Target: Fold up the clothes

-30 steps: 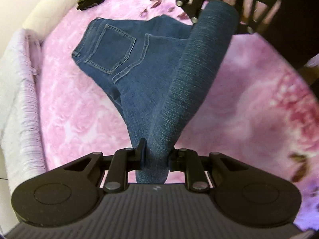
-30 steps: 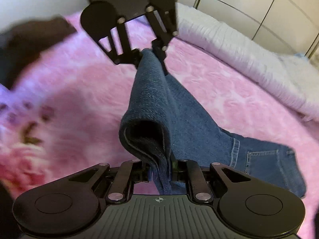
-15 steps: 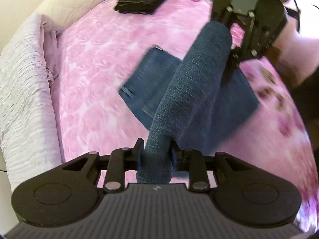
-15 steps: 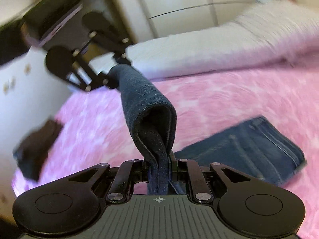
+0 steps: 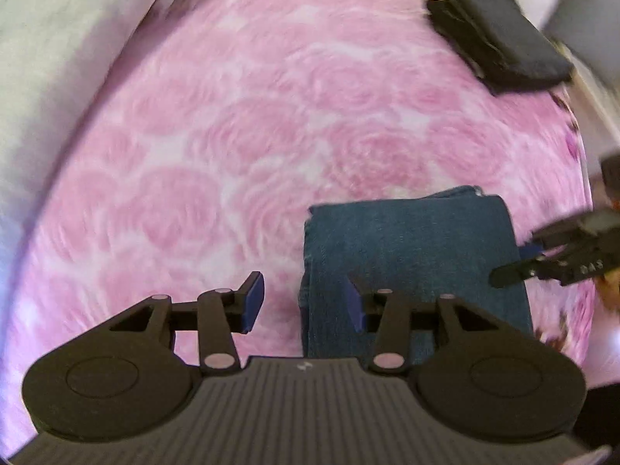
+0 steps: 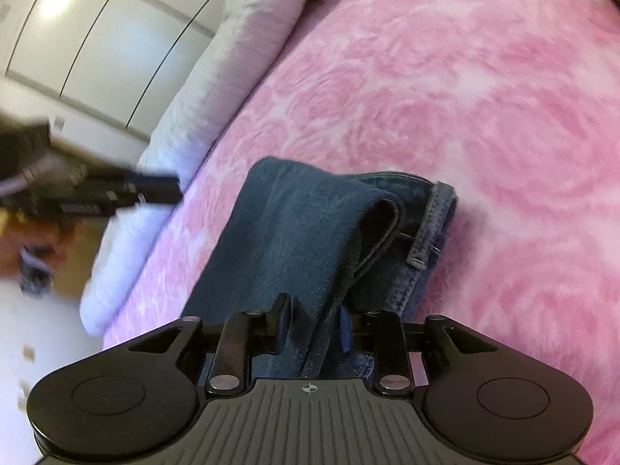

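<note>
Now the folded jeans [image 5: 414, 255] lie as a compact blue rectangle on the pink rose-patterned blanket [image 5: 252, 124] of the bed, near its right edge as the left wrist view shows it. The left hand-held gripper [image 5: 304, 302] hangs over the jeans' left border with its jaws opening; its blue pads stand apart, one over bare blanket and one over the denim, and nothing is pinched between them. The right hand-held gripper [image 6: 316, 325] sits low at the jeans' near end, jaws opening too; a fold of denim runs up between its pads, which no longer press on it. In the right wrist view the layers show stacked, with a stitched hem [image 6: 430, 224] curling at the side. A dark folded garment [image 5: 500, 35] lies well apart, toward the far right corner of the bed. A pale quilted bolster [image 6: 217, 89] runs along the bed's far edge.
</note>
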### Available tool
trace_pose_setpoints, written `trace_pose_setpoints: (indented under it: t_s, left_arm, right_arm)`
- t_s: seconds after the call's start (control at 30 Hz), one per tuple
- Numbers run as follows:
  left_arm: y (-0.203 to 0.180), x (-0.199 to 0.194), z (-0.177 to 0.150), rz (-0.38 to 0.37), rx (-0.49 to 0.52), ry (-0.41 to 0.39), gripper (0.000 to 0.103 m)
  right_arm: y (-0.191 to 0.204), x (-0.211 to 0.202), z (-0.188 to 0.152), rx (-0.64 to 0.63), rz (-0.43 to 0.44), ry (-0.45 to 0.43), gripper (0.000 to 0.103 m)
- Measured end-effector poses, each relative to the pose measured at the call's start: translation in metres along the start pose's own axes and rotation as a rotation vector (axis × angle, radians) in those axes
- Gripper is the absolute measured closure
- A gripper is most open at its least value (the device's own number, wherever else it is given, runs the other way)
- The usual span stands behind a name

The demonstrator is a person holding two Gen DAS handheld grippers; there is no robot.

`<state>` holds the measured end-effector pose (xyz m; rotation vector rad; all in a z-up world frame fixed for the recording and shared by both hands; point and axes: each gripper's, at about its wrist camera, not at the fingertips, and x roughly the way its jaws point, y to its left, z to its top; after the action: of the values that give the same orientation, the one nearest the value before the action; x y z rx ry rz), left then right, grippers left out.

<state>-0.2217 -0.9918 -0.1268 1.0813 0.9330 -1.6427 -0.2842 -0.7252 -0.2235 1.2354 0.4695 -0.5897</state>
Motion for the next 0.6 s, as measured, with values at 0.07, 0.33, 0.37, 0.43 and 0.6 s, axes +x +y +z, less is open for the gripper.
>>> trace_pose_setpoints:
  t_s: [0.07,0.33,0.37,0.43,0.6]
  left_arm:
    - [0.009,0.007,-0.003,-0.033,-0.075,-0.002,0.063]
    - [0.007,0.055,0.011,-0.096,-0.116,0.025,0.074]
    - [0.005,0.062,0.011,-0.087,-0.103,0.031,0.074]
    - [0.005,0.074,0.009,-0.086,-0.120,0.039,0.069]
    - [0.008,0.089,0.006,-0.067,-0.136,0.038,0.061]
  right_arm:
    - [-0.008,-0.006,0.000,0.104,-0.004,-0.046,0.074]
    - [-0.016,-0.016,0.030,0.139,-0.076,-0.136,0.097]
    - [-0.016,-0.019,0.035,0.123,-0.078,-0.157,0.097]
    - [-0.026,-0.014,0.040,0.134,-0.088,-0.152,0.097]
    - [-0.053,0.002,0.044,0.170,-0.058,-0.125,0.097]
